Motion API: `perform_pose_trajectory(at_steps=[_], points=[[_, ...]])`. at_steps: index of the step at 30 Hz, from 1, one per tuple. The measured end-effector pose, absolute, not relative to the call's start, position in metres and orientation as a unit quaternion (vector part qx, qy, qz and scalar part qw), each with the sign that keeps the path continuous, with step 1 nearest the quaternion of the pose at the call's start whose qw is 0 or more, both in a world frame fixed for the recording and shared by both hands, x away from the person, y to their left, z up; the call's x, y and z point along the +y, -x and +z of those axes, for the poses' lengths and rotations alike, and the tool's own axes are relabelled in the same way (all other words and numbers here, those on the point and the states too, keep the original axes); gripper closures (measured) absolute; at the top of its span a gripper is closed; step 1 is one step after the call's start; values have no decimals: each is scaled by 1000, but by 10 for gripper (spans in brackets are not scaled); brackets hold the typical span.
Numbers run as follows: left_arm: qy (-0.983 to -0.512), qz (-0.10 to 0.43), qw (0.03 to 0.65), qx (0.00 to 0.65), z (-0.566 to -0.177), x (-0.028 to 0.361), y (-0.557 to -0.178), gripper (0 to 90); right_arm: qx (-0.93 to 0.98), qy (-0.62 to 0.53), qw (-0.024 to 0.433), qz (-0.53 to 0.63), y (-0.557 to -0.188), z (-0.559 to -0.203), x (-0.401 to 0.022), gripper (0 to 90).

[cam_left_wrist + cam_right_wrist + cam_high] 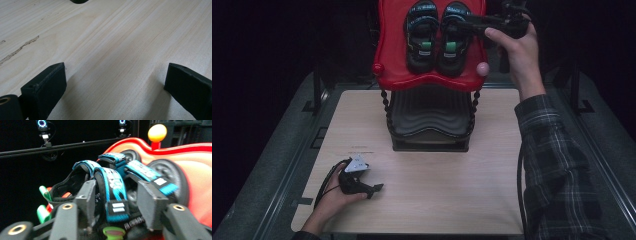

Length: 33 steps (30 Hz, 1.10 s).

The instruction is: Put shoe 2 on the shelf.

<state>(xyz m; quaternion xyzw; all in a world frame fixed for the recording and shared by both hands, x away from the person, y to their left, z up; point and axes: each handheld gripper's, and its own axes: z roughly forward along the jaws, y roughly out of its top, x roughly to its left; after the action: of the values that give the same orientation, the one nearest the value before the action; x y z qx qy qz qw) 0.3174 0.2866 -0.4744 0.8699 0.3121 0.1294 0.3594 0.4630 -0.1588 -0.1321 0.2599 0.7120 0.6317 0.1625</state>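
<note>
Two black shoes with blue straps and green tabs sit side by side on the red top tray of a small rack. My right gripper reaches in from the right at the right shoe. In the right gripper view its jaws straddle a blue-and-black strap of that shoe, with a gap beside the right pad, so it is open. The left shoe lies untouched. My left gripper rests low on the wooden table at the front left, open with bare wood between its jaws.
The rack stands at the table's far middle, with a black ribbed lower shelf under the red tray and round knobs at the tray's corners. Dark surroundings and grey floor mats flank the table. A cable trails from the left gripper.
</note>
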Motion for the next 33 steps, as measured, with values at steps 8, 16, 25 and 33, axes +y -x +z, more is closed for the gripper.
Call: perform_pose_trajectory(at_steps=[8,16,25,33], points=[[-869,131,359,314,-474,287,-316,30,710,-279,184,620,-437,-142,-190,358],[-869,130,359,314,-474,287,-315,31,710,-294,188,612,-407,-164,-223,311],[-870,130,358,314,-474,287,-315,30,715,-308,183,600,-384,-200,-245,285],[-870,129,357,314,-474,287,-315,30,723,-324,184,582,-367,-239,-251,275]])
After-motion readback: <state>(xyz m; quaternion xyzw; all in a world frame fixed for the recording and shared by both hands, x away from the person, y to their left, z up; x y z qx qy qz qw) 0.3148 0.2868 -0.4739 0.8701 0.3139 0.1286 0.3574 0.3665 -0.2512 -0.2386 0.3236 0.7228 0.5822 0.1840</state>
